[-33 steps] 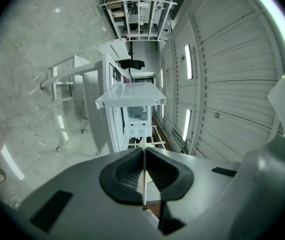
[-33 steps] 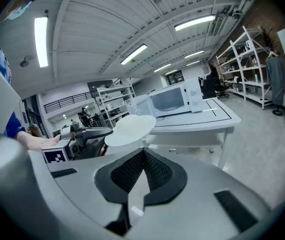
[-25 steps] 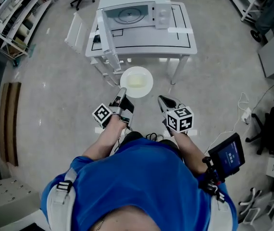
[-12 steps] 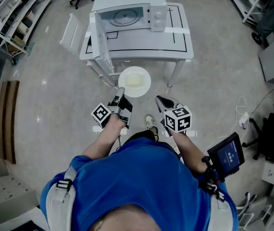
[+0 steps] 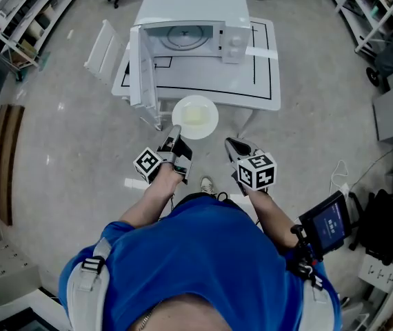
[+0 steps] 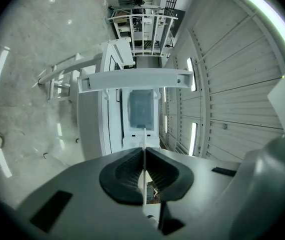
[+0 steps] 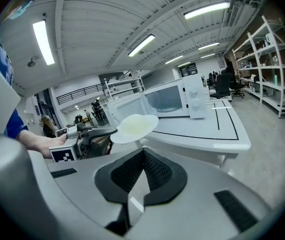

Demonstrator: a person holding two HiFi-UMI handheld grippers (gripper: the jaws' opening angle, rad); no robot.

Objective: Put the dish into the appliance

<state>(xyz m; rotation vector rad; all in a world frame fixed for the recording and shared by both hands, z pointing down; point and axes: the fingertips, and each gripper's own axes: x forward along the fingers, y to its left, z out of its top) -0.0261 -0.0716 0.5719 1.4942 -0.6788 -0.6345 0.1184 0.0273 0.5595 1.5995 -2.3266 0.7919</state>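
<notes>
Left claw (image 5: 175,132): clamped on the near rim of the dish (image 5: 195,116). In the left gripper view the dish shows edge-on as a thin white line between the two dark ribbed pads (image 6: 126,174), which press on it from both sides. Only the rim is in the grip; the rest of the dish sticks out past the tips, away from the person.

The dish is white and round with a pale yellowish centre, and it is carried roughly level in the air, touching nothing but the claw. In the head view it overlaps the near edge of the desk (image 5: 255,81), just right of the open microwave door (image 5: 136,67). The right gripper view puts it just in front of that edge, a bit above desk-top height.

The microwave (image 5: 227,36) sits at the back of the desk with its door swung out toward the person and the cavity open. The dish is outside it, well short of the opening.

Right claw (image 5: 232,143): jaws together, tips meeting, nothing between them. It sits beside the left claw, right of the dish and not touching it, below the desk edge in the head view.
</notes>
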